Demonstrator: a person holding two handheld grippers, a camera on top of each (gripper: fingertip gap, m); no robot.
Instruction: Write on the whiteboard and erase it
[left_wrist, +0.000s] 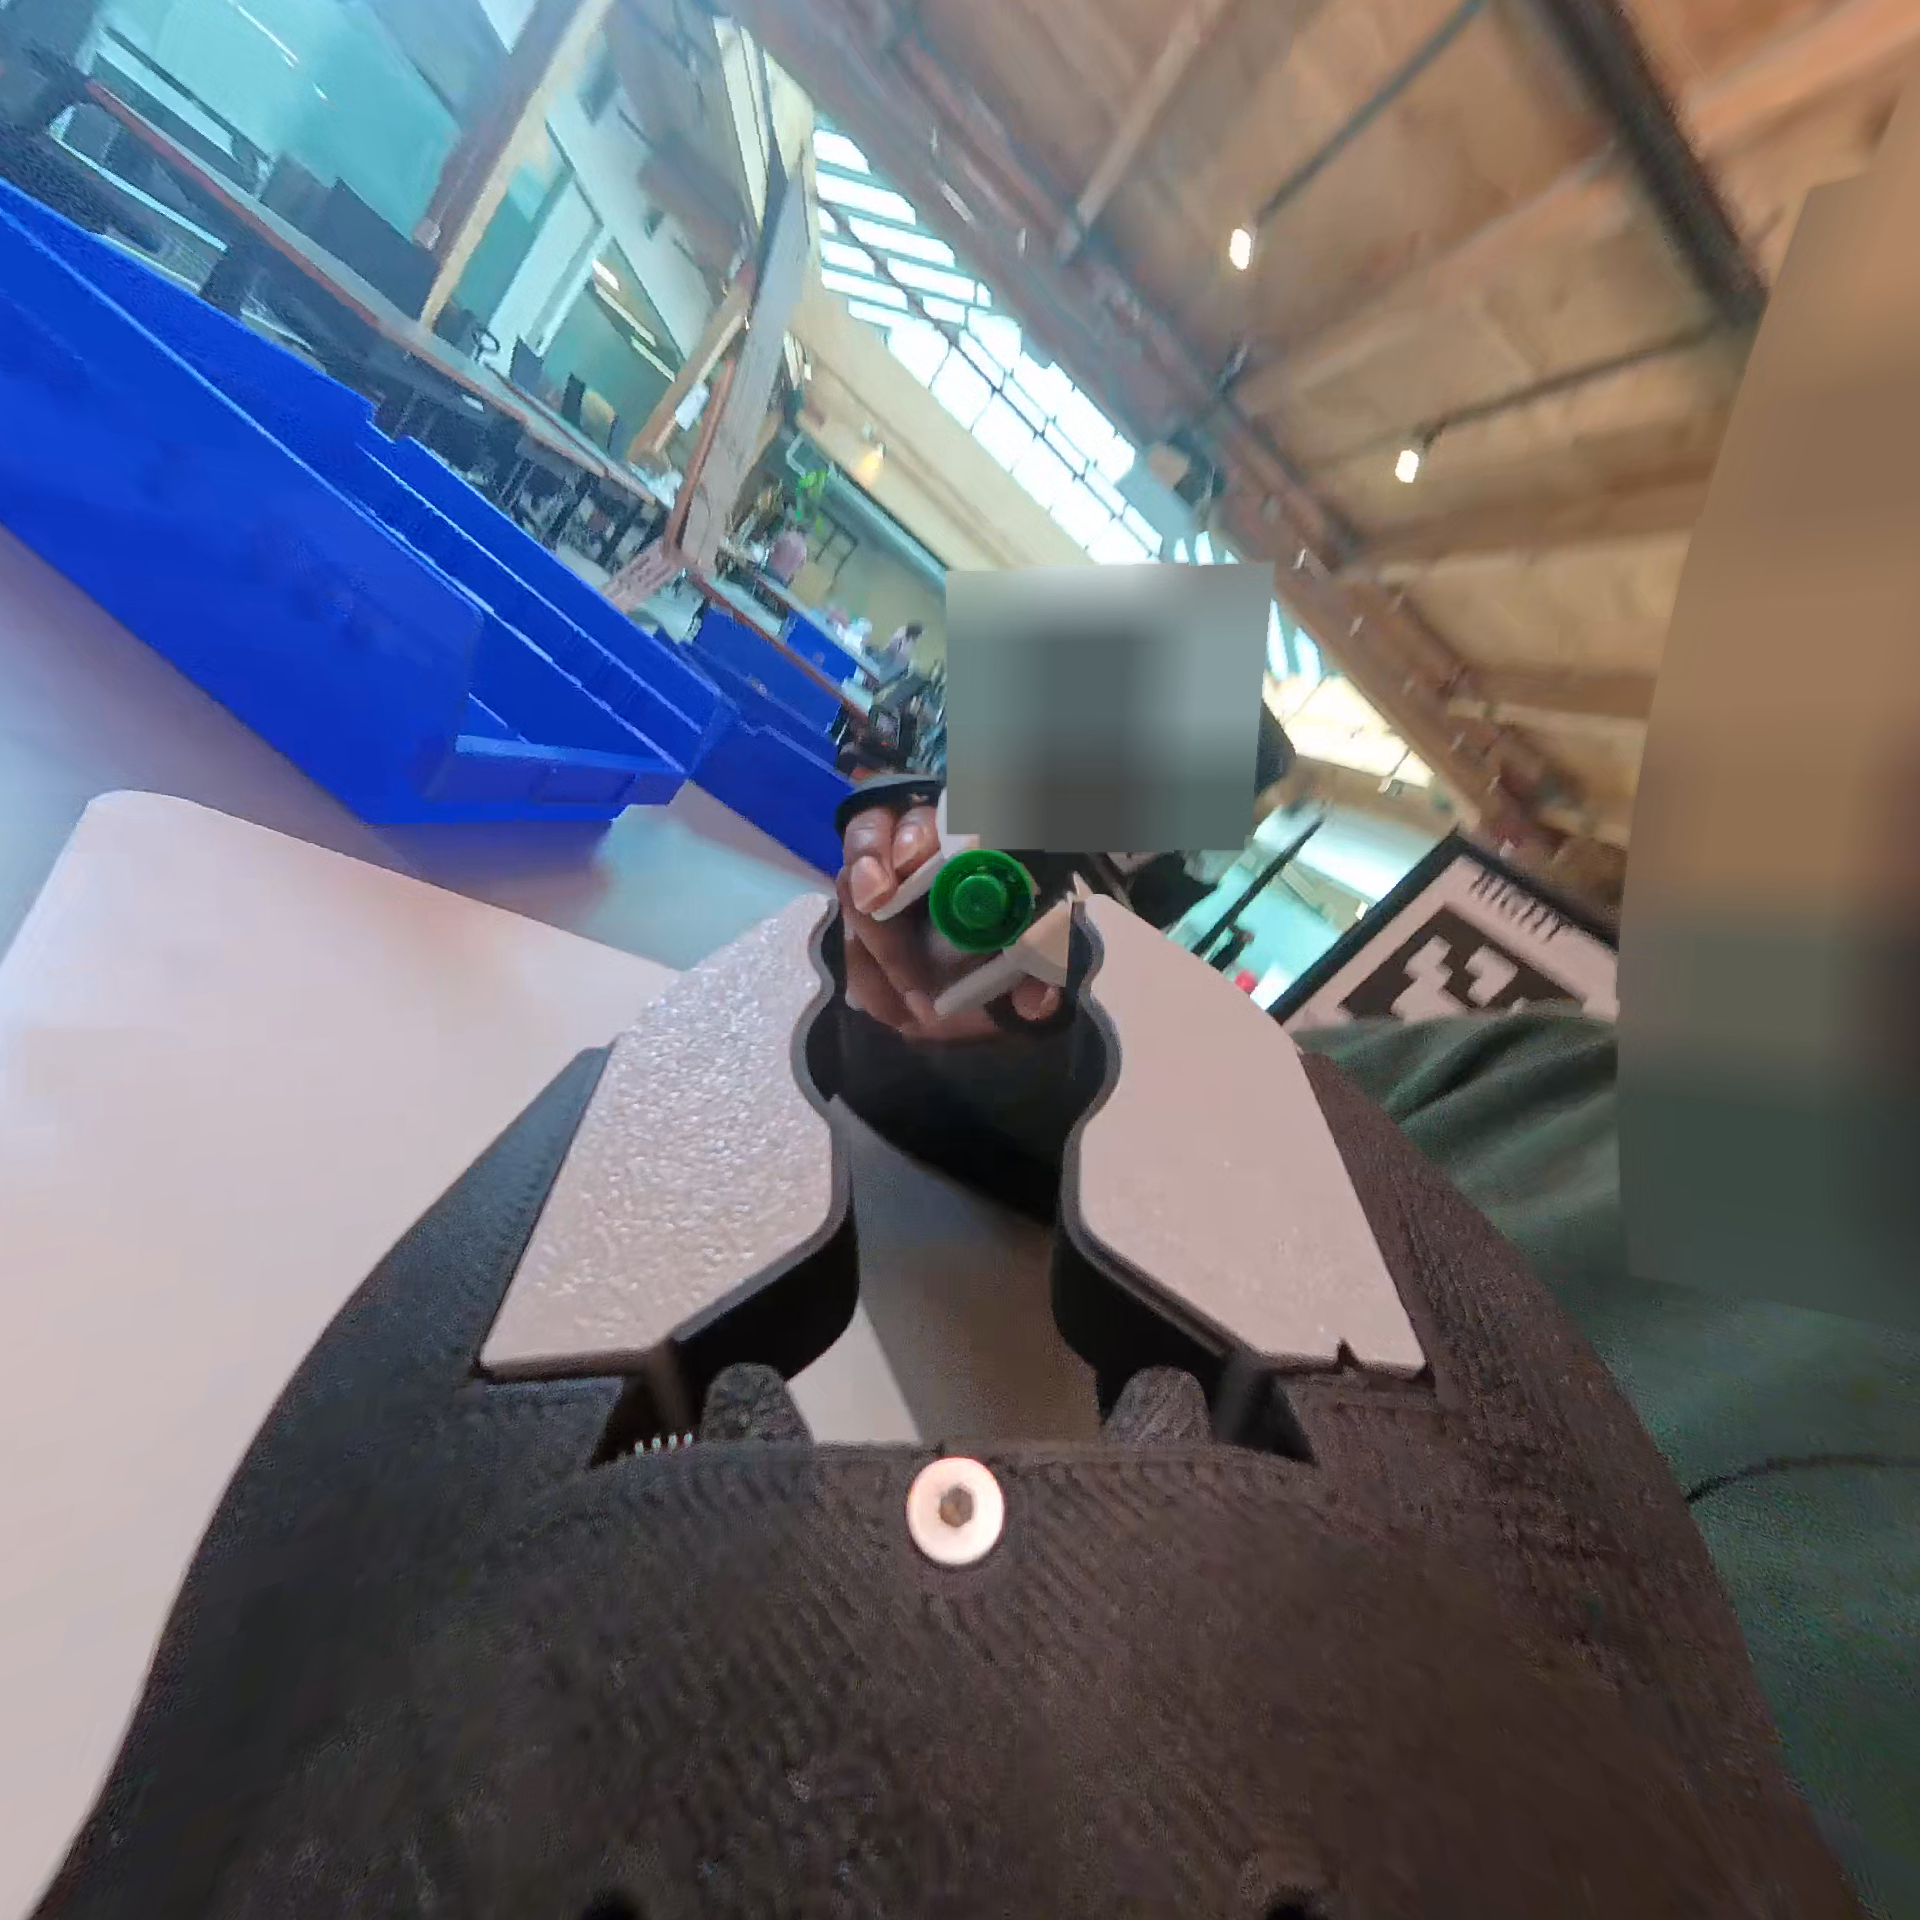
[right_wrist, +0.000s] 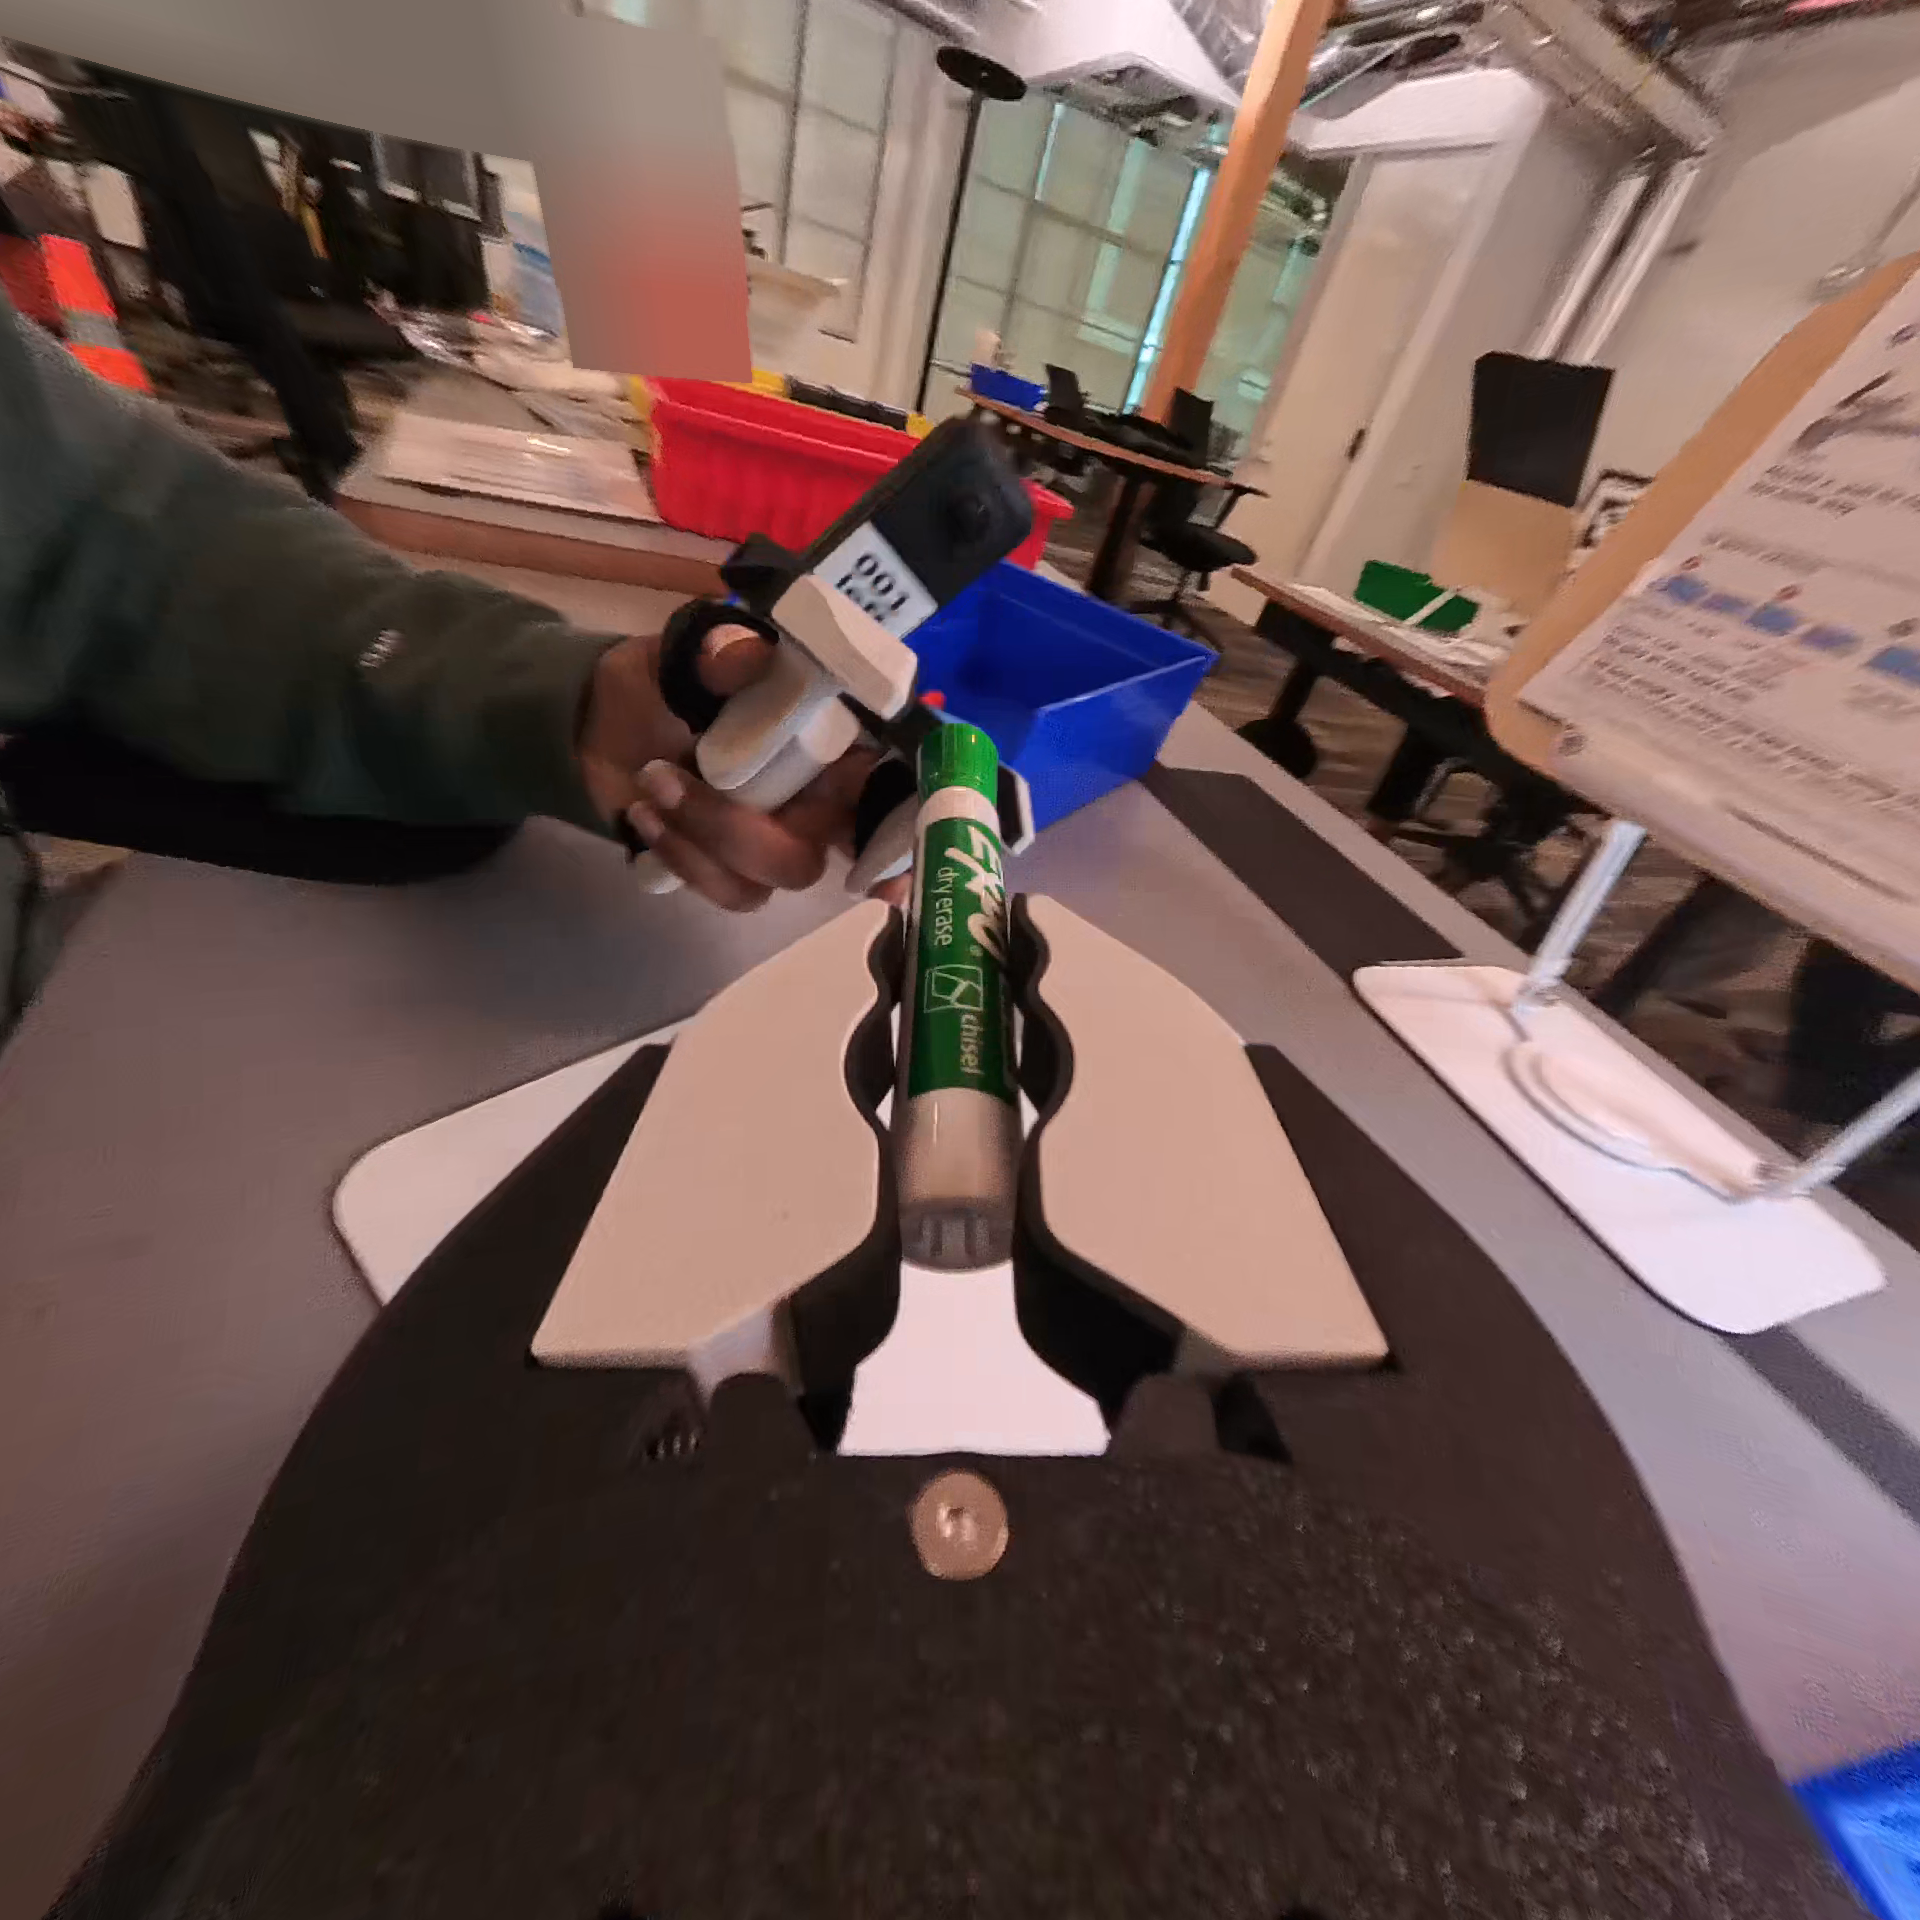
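My right gripper (right_wrist: 956, 920) is shut on the body of a green dry-erase marker (right_wrist: 954, 997), held above the white whiteboard (right_wrist: 416, 1195) lying flat on the grey table. The marker's green cap (right_wrist: 956, 764) points away towards my left gripper (right_wrist: 948, 826), whose white fingers flank the cap. In the left wrist view my left gripper (left_wrist: 951, 925) is open, and the cap (left_wrist: 977, 899) shows end-on just past its fingertips, with a gap on both sides. The right gripper's white fingers (left_wrist: 904, 899) and a hand sit behind it. The whiteboard (left_wrist: 208, 1039) lies at the left.
A blue bin (right_wrist: 1060, 675) and a red bin (right_wrist: 769, 457) stand beyond the marker. A sign on a wire stand (right_wrist: 1745, 582) with a white base (right_wrist: 1621, 1174) is at the right. Blue bins (left_wrist: 312, 540) line the left. A black-and-white tag board (left_wrist: 1455, 956) and a green sleeve (left_wrist: 1662, 1299) are at the right.
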